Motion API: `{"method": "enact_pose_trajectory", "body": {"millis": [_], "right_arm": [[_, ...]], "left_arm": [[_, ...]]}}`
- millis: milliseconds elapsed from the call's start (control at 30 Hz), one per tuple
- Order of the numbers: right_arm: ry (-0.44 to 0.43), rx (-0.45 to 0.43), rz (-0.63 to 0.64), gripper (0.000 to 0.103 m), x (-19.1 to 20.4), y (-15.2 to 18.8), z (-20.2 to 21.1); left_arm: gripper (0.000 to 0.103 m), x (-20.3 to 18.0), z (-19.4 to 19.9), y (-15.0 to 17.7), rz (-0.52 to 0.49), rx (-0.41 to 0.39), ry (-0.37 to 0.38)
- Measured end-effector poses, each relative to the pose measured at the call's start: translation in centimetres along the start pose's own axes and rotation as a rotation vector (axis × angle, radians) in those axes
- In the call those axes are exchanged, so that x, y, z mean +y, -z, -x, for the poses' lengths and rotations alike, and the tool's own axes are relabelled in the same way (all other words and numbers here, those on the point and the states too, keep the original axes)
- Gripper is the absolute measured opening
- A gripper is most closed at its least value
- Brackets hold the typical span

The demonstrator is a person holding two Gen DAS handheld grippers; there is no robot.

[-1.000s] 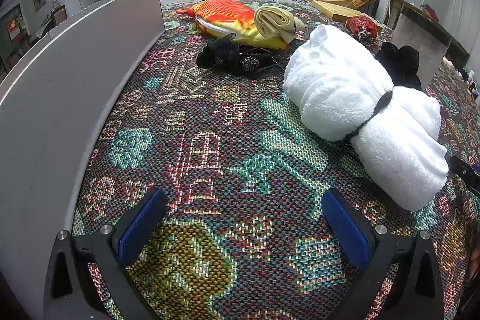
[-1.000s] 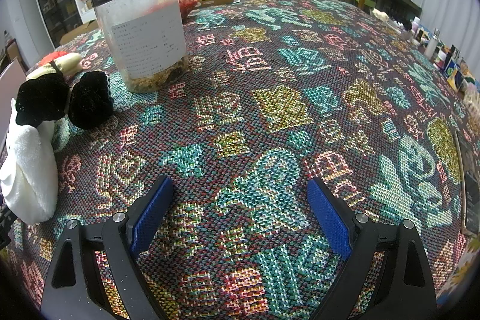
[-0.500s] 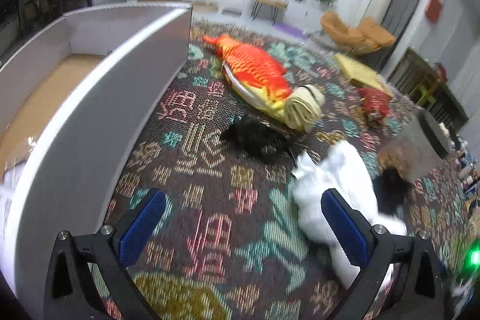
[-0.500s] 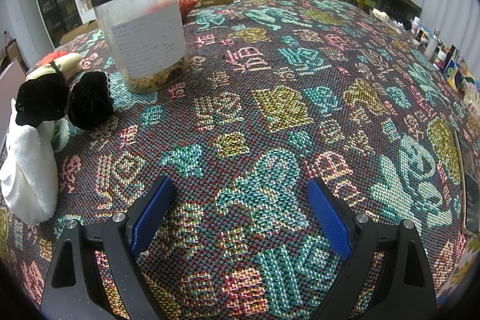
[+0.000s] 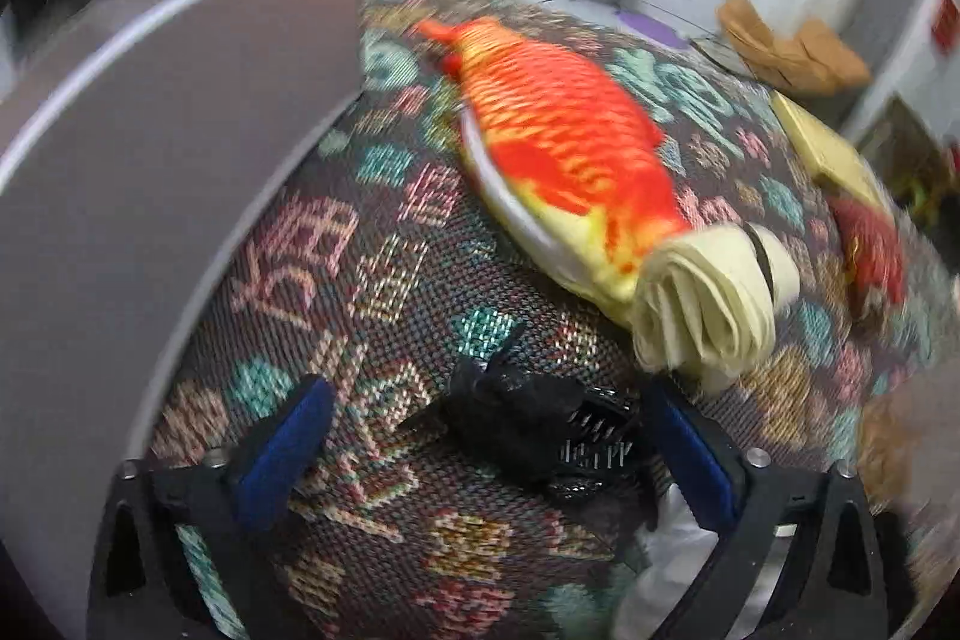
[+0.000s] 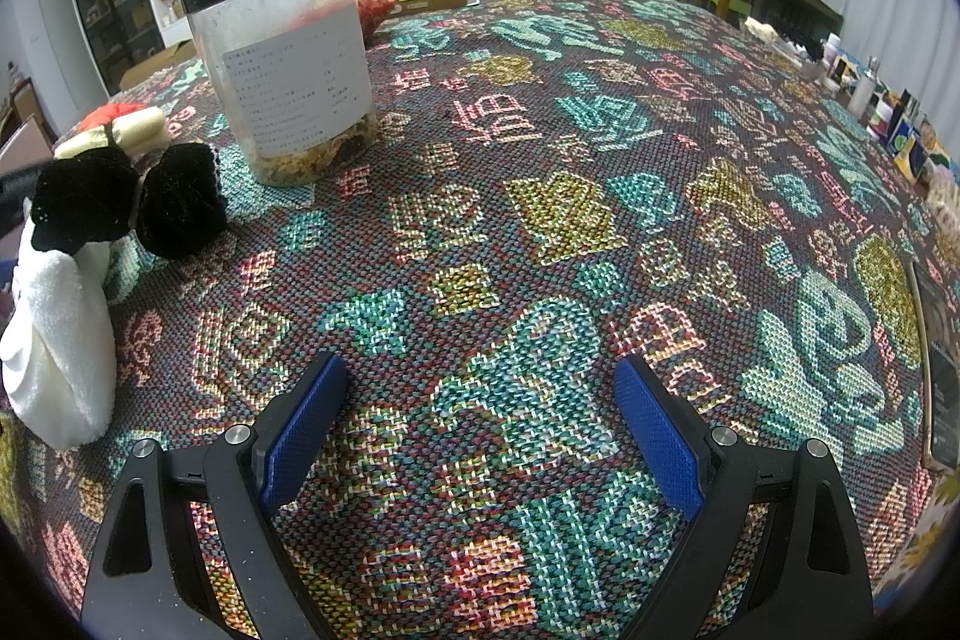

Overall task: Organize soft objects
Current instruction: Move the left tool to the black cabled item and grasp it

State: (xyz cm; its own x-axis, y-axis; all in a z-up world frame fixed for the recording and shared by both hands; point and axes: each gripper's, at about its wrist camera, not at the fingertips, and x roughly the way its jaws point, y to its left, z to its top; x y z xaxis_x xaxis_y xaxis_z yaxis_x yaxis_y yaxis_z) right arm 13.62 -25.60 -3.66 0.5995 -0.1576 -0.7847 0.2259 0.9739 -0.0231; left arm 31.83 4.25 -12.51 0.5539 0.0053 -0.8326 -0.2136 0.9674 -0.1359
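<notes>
Woven in teal, pink, gold and dark thread, the patterned cloth [image 6: 540,196] covers the whole surface and carries everything else. Along its left edge in the left wrist view rises the tall grey wall of a bin [image 5: 150,172]. Next in size, the orange and yellow plush fish [image 5: 558,148] lies on the cloth, its tail towards the far room and its near end against a rolled cream cloth bound with a dark band [image 5: 708,304]. At the left edge of the right wrist view, a rolled white fluffy towel [image 6: 54,340] lies on the cloth with a black fuzzy bundle [image 6: 126,202] at its far end, and just behind them stands a clear plastic jar with a black lid [image 6: 288,64], dried bits at its bottom. A small black crumpled item with a toothed clip [image 5: 528,430] lies on the cloth between the blue pads of the left gripper [image 5: 486,436]; its jaws have just been closing yet are still spread, the pads clear of the item. The right gripper [image 6: 480,424] hovers over bare cloth, jaws spread wide with nothing between them.
</notes>
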Motion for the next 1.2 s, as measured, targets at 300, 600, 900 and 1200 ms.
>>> {"method": "enact_pose_trajectory", "body": {"millis": [300,600,900,1200], "right_arm": [[0.000,0.000,0.000,0.093,0.0,0.0,0.0],[0.000,0.000,0.000,0.093,0.0,0.0,0.0],[0.000,0.000,0.000,0.093,0.0,0.0,0.0],[0.000,0.000,0.000,0.093,0.0,0.0,-0.1]], "left_arm": [[0.070,3.6,5.5,5.9,-0.091,-0.001,0.123],[0.086,3.2,9.0,12.5,-0.353,0.041,0.128],[0.086,4.2,10.3,13.1,-0.264,0.012,-0.015],[0.086,3.4,10.5,13.5,-0.140,0.044,0.172]]}}
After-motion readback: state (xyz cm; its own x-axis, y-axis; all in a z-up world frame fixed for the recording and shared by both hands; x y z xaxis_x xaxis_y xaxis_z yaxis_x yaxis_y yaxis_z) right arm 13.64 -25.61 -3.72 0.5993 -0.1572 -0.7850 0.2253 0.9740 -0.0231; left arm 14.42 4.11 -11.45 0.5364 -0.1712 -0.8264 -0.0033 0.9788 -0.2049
